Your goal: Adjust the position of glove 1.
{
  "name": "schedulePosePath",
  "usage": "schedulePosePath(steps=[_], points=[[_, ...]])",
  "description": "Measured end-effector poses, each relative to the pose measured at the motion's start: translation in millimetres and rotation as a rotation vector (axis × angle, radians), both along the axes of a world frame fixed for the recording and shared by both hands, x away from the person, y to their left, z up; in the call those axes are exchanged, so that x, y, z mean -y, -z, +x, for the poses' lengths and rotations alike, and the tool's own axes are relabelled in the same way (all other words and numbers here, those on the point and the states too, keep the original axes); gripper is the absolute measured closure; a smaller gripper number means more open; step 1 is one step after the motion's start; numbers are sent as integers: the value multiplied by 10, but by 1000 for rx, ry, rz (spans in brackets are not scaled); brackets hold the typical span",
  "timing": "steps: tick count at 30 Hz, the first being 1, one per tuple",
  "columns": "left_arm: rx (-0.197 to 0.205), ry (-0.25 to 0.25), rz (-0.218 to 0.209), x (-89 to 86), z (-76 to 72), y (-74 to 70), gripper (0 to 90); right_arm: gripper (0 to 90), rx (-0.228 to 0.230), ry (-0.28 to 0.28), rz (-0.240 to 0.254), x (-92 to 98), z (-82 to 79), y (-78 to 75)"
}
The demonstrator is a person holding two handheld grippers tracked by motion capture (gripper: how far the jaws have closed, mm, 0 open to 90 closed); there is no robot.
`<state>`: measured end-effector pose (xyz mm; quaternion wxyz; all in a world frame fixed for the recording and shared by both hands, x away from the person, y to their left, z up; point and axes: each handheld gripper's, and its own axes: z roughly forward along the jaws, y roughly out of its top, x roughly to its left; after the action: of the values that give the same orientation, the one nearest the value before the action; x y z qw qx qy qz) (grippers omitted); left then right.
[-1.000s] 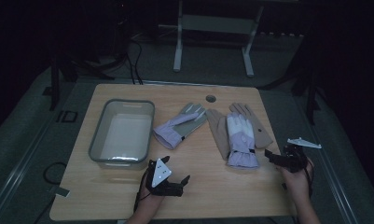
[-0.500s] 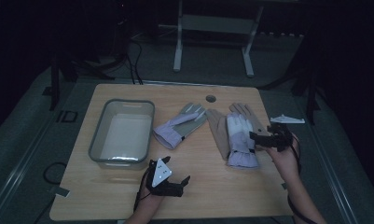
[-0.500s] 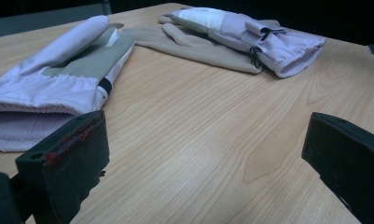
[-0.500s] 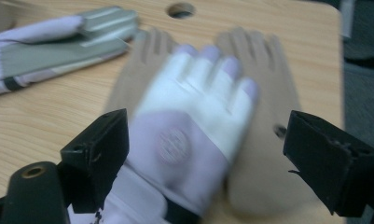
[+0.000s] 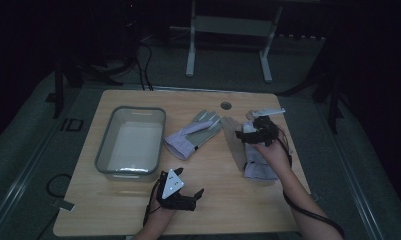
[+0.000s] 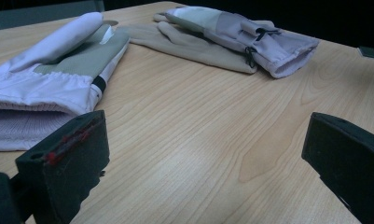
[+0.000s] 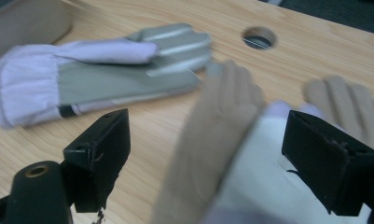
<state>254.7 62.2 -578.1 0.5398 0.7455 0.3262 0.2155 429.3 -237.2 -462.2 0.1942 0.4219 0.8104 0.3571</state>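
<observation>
Two work gloves lie mid-table. The lavender and grey glove lies palm up beside the bin, also seen as the lavender and grey glove. The beige and lavender glove lies to its right. My right gripper hovers open just above that beige glove, whose cuff and palm sit blurred between the jaws; contact cannot be told. My left gripper rests open near the table's front edge, low over bare wood, with nothing between its jaws.
A clear plastic bin stands at the table's left and looks empty. A round cable hole is near the far edge. A small dark object lies at the table's right. Metal stand legs rise beyond the table.
My right gripper has moved from the table's right edge leftward, over the beige glove. The left gripper and both gloves have stayed put.
</observation>
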Motion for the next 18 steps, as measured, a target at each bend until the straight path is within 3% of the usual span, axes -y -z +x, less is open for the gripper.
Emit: schedulePosePath(steps=[7,18], points=[[-5,9,4,1,4,-1,8,153,-18,-77,-23,-461,121,40],[-7,16,-2,-3,7,0,9,154,-69,-172,-15,-1155,242,179]])
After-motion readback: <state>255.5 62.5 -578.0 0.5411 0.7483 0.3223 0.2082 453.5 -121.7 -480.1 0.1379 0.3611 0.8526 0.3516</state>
